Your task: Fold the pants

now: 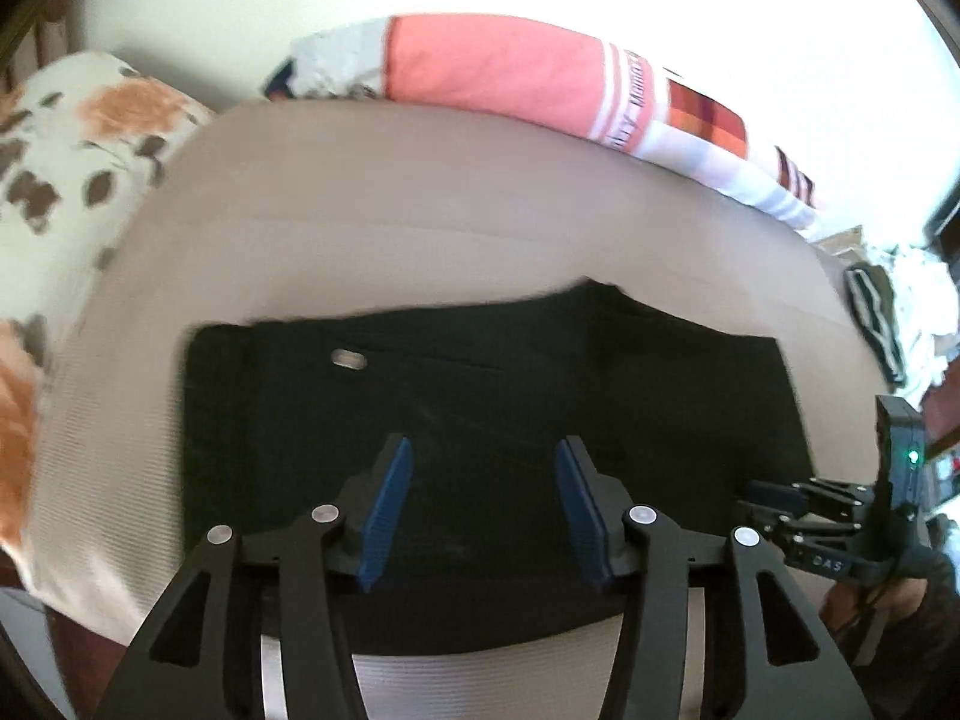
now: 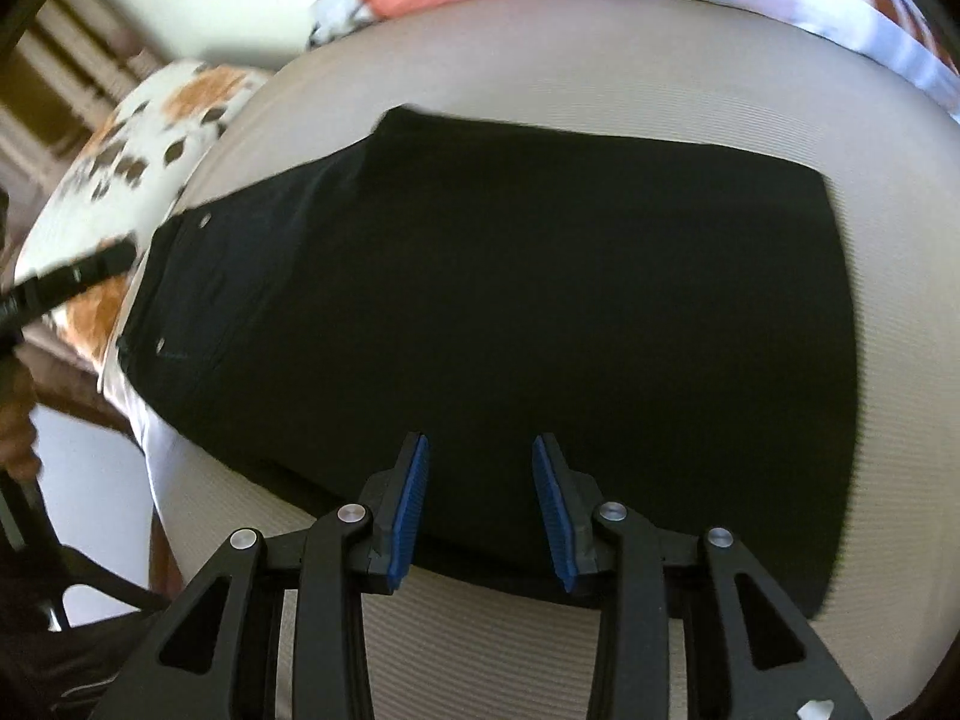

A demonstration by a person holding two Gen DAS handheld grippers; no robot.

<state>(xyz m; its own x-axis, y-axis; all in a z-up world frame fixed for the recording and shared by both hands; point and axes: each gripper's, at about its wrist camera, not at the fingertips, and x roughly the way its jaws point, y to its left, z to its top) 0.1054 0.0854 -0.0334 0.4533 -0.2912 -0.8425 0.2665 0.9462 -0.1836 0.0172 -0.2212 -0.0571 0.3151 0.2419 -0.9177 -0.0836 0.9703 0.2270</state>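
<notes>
1. At the far left, a white pillow with orange and brown floral print [image 1: 72, 144] is seen beside the beige ribbed bed cover [image 1: 420, 228]; neither is part of the job.
2. The black folded pants [image 1: 480, 384] are laid flat on the cover, in the near middle, as a broad rectangle. The waistband end, with a small metal button [image 1: 348, 358], is found at the left.
3. The left gripper [image 1: 483, 504] is held over the near part of the pants, jaws spread wide, nothing pinched between the blue ribbed pads [image 1: 390, 510].
4. In the right wrist view, the right gripper [image 2: 480, 498] is poised over the near hem, also released and empty; the pants [image 2: 510, 330] fill the view ahead of it.
5. The cloth is judged soft, limp and fairly light, though thicker at the waistband and seams. Sagging is to be expected wherever it is lifted from one point.
6. A grip is best taken along the near edge, all stacked layers pinched together, one gripper towards each end, so the fold is carried evenly.
7. At the far right, a pink and plaid patterned blanket [image 1: 540, 84] is seen along the far side of the bed.
</notes>
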